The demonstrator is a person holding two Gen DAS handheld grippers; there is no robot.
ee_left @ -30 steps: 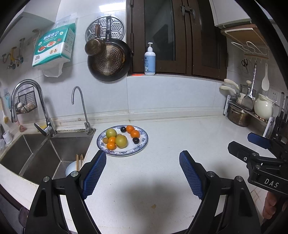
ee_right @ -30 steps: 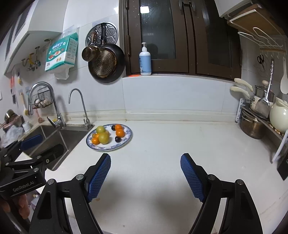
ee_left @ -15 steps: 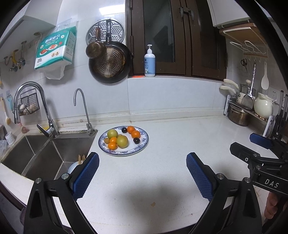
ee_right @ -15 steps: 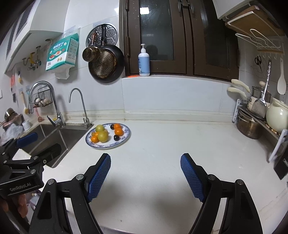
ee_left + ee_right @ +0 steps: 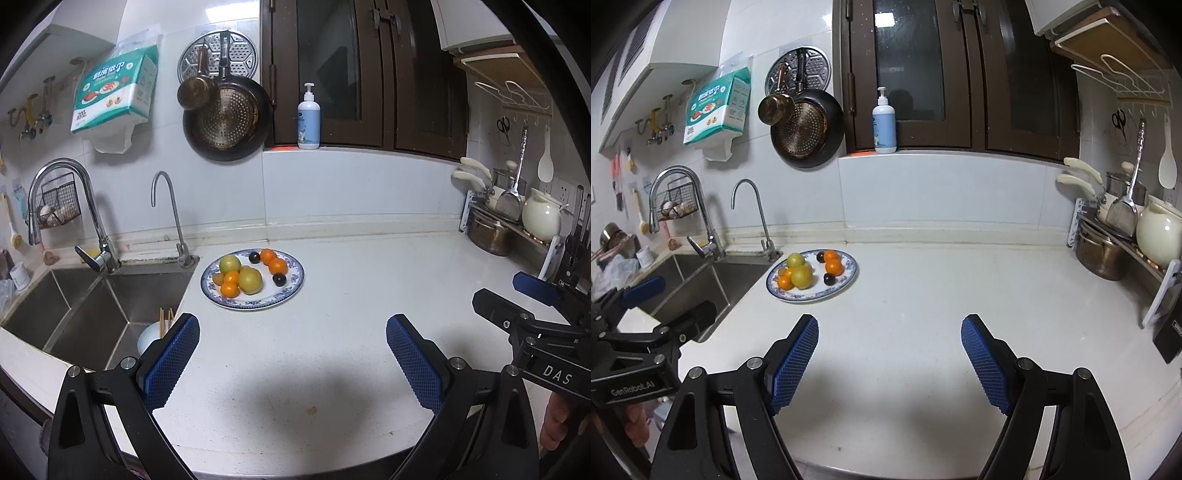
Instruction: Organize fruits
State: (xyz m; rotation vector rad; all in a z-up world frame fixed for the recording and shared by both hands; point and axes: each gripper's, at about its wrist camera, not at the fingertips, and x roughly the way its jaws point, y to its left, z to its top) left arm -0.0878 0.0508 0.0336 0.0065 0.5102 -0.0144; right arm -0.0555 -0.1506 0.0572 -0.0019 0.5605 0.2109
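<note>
The left gripper (image 5: 291, 354) is spread wide and holds nothing; its blue pads (image 5: 173, 360) hang over bare white counter (image 5: 332, 314). Compared with one second ago its jaws stand clearly farther apart, and the plate sits a little farther ahead of it, so the gripper seems to have drawn back slightly while it opened. The right gripper (image 5: 890, 360) is also spread and empty, and its opening looks the same as in the earlier pictures; its view has only shifted a little, with the plate now somewhat more to its left.

Ahead of the left gripper and slightly to its left, near the edge of the sink (image 5: 92, 306), stands the blue-rimmed plate (image 5: 291, 286). All the fruit I can see lies on it: two yellow-green fruits (image 5: 250, 280), four oranges (image 5: 277, 266) and two dark plums (image 5: 279, 280), some touching each other, with one small brownish fruit at the plate's left edge that I cannot identify. No fruit lies on the counter.

What this means for the task is not settled. Fruit gathered on one plate, with both grippers open and away from it, fits a finished gathering with the hands withdrawing. It fits equally a mixed plate that waits to be sorted by kind. The widening of the left jaws goes with either reading.
</note>
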